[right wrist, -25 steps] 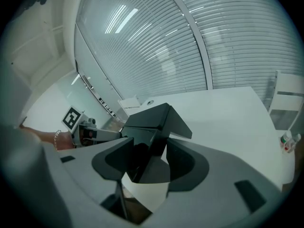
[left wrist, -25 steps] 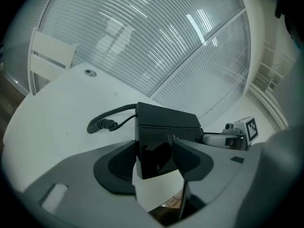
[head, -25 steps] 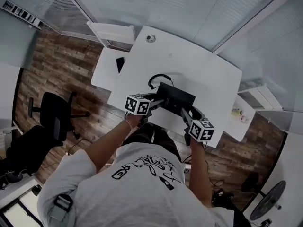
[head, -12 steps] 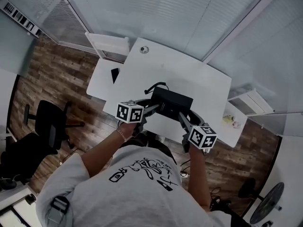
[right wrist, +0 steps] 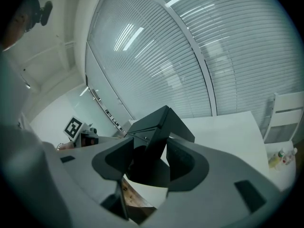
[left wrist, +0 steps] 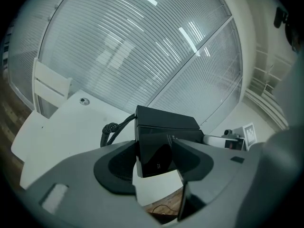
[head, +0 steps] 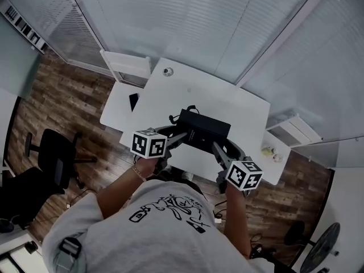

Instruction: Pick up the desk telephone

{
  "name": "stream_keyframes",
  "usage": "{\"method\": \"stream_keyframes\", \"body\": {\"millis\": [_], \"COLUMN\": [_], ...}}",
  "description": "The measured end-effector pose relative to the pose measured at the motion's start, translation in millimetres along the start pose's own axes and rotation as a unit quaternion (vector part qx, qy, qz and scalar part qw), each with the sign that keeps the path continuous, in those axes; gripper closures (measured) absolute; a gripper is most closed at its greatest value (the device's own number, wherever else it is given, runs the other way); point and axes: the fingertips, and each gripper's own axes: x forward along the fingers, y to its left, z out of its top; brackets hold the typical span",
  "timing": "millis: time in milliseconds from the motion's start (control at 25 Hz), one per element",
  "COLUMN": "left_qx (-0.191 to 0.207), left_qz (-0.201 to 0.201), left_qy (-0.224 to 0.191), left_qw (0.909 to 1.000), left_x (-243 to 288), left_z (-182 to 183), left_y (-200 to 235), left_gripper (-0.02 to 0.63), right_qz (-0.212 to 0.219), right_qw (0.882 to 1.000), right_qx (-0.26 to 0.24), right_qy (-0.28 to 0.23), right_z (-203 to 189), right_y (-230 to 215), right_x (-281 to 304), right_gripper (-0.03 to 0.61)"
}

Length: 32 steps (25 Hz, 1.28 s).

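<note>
You are holding the black desk telephone (head: 206, 128) between both grippers, over the near edge of the white desk (head: 227, 95). Your left gripper (left wrist: 154, 151) is clamping one end of the casing, and your right gripper (right wrist: 145, 160) is pinching a corner at the other end. The casing is looking hard, smooth and probably slippery, with moderate weight, so its flat sides are offering the surest hold. The coiled cord (left wrist: 111, 133) is trailing behind and may tug.
</note>
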Motion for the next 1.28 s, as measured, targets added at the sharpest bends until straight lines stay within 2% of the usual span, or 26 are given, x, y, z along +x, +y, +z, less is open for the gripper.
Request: {"method": "stream_keyframes", "body": {"millis": [280, 600, 1280], "left_qx": [0.006, 0.021, 0.029], "left_qz": [-0.008, -0.012, -0.024], "left_qy": [-0.005, -0.018, -0.023], "left_qw": [0.9999, 0.9996, 0.9990], "left_x": [-10, -22, -29], "left_z": [32, 47, 53], "left_y": [-31, -47, -56], "left_gripper": [0.382, 0.382, 0.382], "right_qz": [0.001, 0.002, -0.004], "right_qw": [1.000, 0.999, 0.998], "right_qx": [-0.004, -0.026, -0.037], "right_qy": [-0.016, -0.038, -0.058], "right_z": [40, 59, 69], "right_y": [10, 22, 32], "right_x": [-22, -34, -43], "right_gripper": [0.374, 0.373, 0.376]}}
